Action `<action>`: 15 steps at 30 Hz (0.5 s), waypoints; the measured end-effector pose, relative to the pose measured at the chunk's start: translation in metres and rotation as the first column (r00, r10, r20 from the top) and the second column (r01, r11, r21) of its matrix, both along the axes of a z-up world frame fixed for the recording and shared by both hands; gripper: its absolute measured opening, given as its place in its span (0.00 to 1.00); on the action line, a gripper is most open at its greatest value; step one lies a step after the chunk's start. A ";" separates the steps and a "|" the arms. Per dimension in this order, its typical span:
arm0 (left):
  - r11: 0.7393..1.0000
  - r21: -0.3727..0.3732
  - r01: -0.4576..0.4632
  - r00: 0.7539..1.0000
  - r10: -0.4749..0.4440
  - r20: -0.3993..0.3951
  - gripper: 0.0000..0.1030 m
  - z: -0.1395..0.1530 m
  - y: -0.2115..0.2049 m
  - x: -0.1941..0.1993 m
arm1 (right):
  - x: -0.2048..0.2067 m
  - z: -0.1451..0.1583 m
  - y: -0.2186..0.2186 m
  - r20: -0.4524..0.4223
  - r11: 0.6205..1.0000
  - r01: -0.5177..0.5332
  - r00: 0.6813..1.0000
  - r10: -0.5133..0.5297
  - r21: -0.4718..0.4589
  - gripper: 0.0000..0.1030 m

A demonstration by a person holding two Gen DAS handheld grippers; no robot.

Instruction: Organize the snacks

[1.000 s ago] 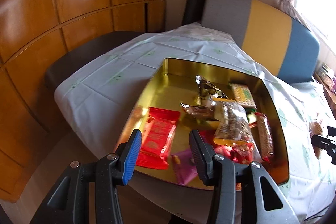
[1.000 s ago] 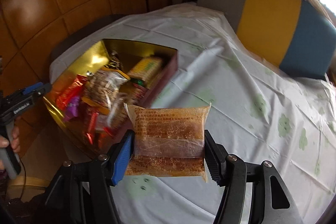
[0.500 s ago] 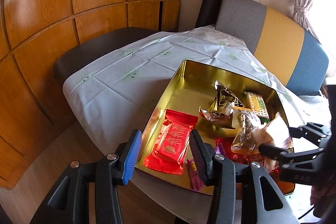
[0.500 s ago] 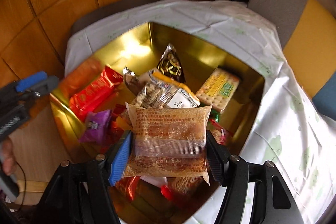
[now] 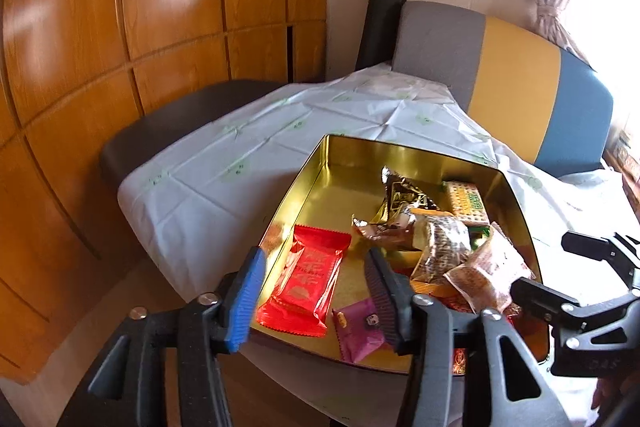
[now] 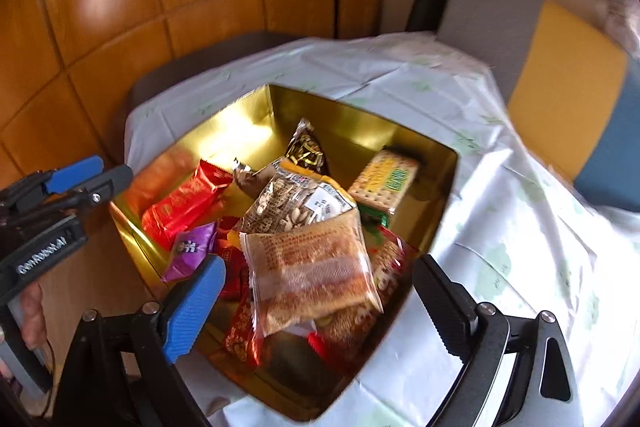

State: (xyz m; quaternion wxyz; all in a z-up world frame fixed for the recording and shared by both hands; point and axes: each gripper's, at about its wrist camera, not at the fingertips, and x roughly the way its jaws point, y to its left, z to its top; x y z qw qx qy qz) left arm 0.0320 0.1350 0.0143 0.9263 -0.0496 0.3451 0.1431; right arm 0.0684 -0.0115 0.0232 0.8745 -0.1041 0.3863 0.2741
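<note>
Now right tool (image 6: 316,303) wide, brown packet (image 6: 312,267) free.

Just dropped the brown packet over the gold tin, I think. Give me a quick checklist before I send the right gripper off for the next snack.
1. Right gripper open: ok, its jaws have just been opening and the fingers stand clear of the packet.
2. Brown snack packet released into the gold tin: ok, it lies on the pile, inside the walls.
3. Packet settled: cannot tell, it is blurred.
4. Left gripper empty: ok, jaws have just been opening, nothing between them.
5. More snacks left on the tablecloth: cannot tell, none in view.
</note>
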 end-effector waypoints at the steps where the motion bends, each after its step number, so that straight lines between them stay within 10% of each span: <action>1: 1.000 0.013 0.006 1.000 -0.006 0.010 0.59 0.002 -0.004 -0.002 | -0.006 0.001 -0.004 0.012 1.000 0.023 1.000 -0.023 0.008 0.93; 15: 0.996 0.084 0.034 0.998 -0.038 0.047 0.73 0.008 -0.046 -0.027 | -0.055 -0.006 -0.060 0.051 0.965 0.252 0.965 -0.257 0.075 0.96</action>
